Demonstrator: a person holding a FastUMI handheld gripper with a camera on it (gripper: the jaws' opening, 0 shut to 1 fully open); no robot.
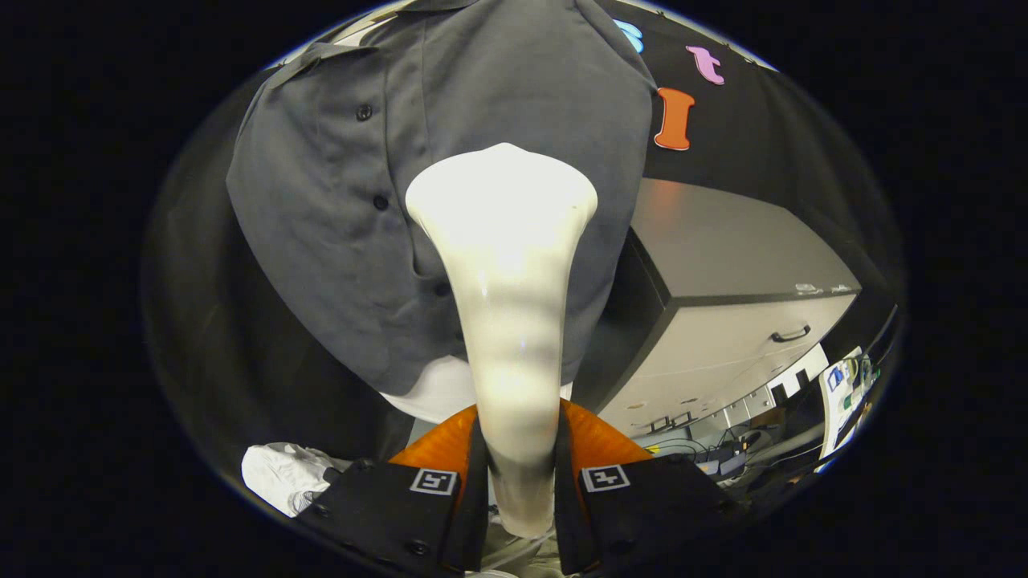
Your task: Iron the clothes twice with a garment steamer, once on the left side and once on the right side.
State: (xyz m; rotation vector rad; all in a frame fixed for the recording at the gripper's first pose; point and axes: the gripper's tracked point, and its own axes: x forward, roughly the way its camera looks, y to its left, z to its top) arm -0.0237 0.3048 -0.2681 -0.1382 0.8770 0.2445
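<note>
Now hand-held gripper [520, 474] clamped on garment steamer [506, 265] handle btwn fingers; steamer head just ahead, against grey shirt [337, 241].

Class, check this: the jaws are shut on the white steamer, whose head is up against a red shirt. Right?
Not quite. In the gripper view the shirt is dark grey, not red. The rest holds: the gripper has its jaws shut on the white steamer, whose head is up against the shirt.
</note>
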